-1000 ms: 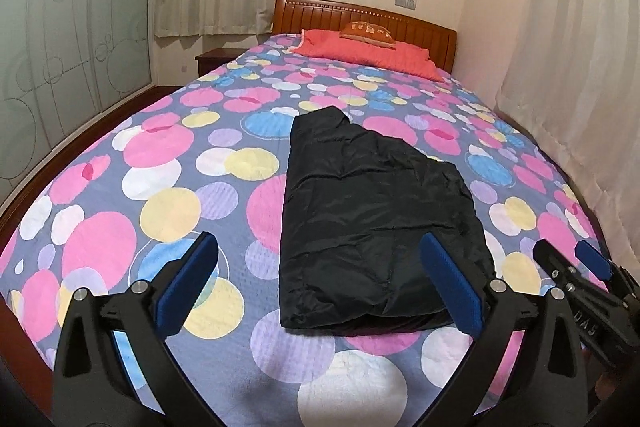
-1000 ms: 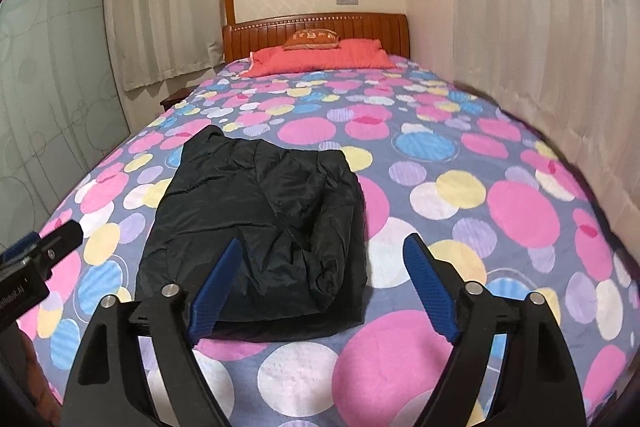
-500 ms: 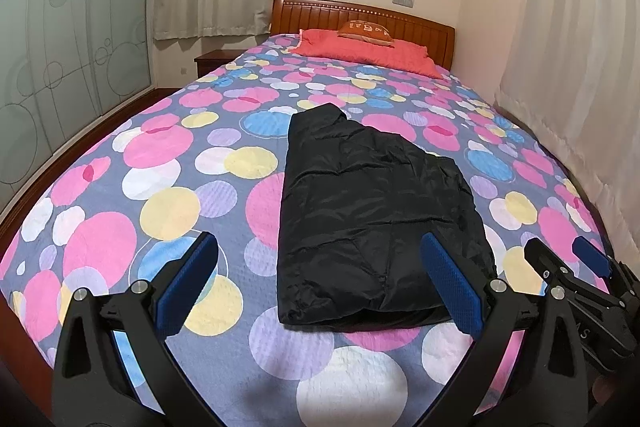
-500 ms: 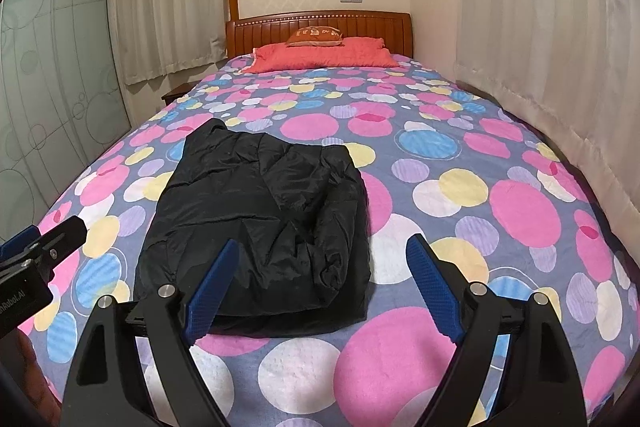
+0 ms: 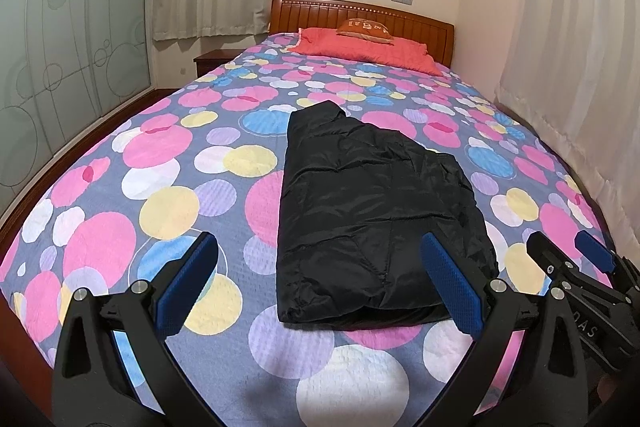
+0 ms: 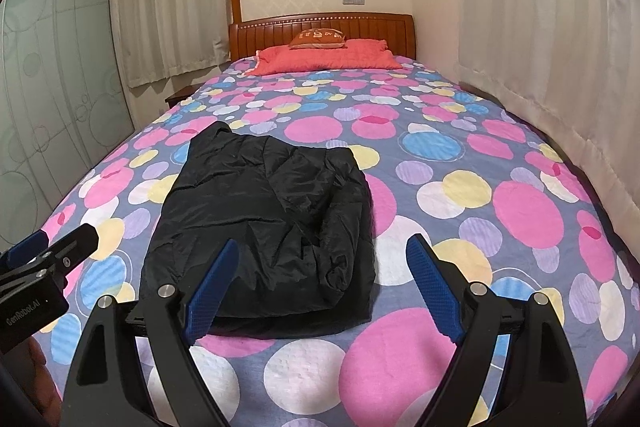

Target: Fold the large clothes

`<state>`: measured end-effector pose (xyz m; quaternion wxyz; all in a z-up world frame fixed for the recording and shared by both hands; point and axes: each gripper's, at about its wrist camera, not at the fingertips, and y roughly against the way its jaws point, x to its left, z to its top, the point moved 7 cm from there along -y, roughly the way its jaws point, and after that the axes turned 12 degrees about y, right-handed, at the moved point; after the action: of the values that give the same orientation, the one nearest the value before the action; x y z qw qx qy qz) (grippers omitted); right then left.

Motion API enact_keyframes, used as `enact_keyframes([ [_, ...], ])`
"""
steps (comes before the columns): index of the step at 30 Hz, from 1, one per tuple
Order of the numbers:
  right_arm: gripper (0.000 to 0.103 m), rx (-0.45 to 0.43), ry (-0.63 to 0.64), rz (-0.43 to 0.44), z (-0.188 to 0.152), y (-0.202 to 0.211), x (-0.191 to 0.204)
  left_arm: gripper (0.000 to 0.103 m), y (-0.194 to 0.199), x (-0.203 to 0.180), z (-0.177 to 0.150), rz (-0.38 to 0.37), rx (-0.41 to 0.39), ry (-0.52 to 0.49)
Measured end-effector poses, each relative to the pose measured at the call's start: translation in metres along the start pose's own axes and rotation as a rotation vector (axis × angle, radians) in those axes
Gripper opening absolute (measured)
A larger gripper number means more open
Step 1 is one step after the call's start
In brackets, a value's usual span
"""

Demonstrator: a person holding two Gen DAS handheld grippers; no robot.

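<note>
Both grippers are black plastic w/ bumpy blue rubber pads and shiny round screws. Left gripper (image 5: pixel 318 277) has its two fingers spread wide apart, nothing between the pads, nothing held. Right gripper (image 6: pixel 322 281) is spread wide too, also w/ nothing in it. Both hang above the near end of the bed, not touching the cloth. In the right wrist view the left one pokes in at the left edge; in the left wrist view the right one pokes in at the right edge.

Black jacket (image 5: pixel 372 223) is puffy and shiny, w/ stitched lines across it and lots of little wrinkles. It is folded into a chunky, sort of square bundle. Near edge looks thick and rounded. One far corner sticks up in a small point. Right side is more crumpled.

It lies on the bedspread (image 5: pixel 132 195), about in the middle, closer to the near end. Bedspread is soft and quilted, grey w/ big round dots in pink, yellow, blue, white. Far away sit a red pillow (image 6: pixel 328 57) and a shiny wood headboard (image 6: pixel 320 25).
</note>
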<state>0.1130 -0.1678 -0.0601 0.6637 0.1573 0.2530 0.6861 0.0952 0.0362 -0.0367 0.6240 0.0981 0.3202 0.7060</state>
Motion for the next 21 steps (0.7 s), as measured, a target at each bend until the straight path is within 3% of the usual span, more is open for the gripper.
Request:
enact_keyframes([
  [21, 0.085, 0.002, 0.000, 0.002, 0.0002, 0.0002, 0.0013, 0.101, -0.0001, -0.0017, -0.0012, 0.001, 0.002, -0.004],
])
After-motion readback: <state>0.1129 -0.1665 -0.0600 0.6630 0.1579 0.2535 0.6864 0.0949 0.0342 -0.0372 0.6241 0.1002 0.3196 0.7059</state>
